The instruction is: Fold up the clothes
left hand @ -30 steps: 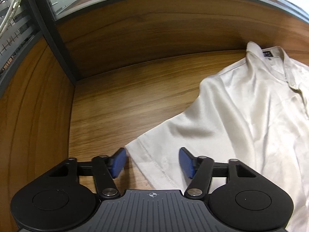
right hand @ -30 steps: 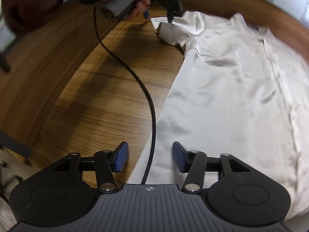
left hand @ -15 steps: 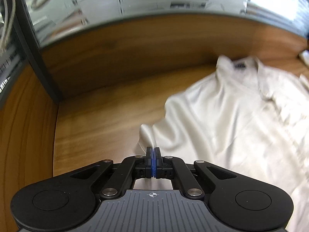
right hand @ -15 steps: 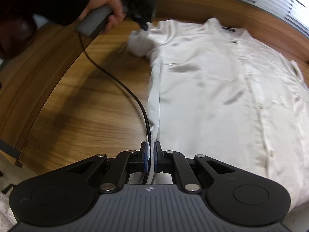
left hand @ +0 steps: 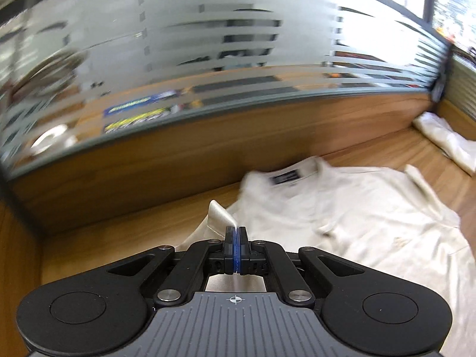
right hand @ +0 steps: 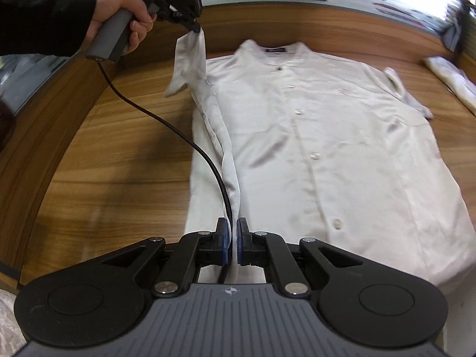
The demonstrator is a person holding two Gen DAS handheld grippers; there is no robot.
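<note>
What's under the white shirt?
The shirt lies on a wooden table, whose bare wood shows around it. Along the lifted side, more shirt fabric shows underneath. Whatever else might lie under the flat part is covered.

Daylight enters through the frosted glass partition [left hand: 208,59], brightest upper right, perhaps overexposed. Motion blur smears the left wrist view; the right wrist view is sharper. Fisheye bending curves the tabletop [right hand: 119,178] edges. Shadows stay soft.
</note>
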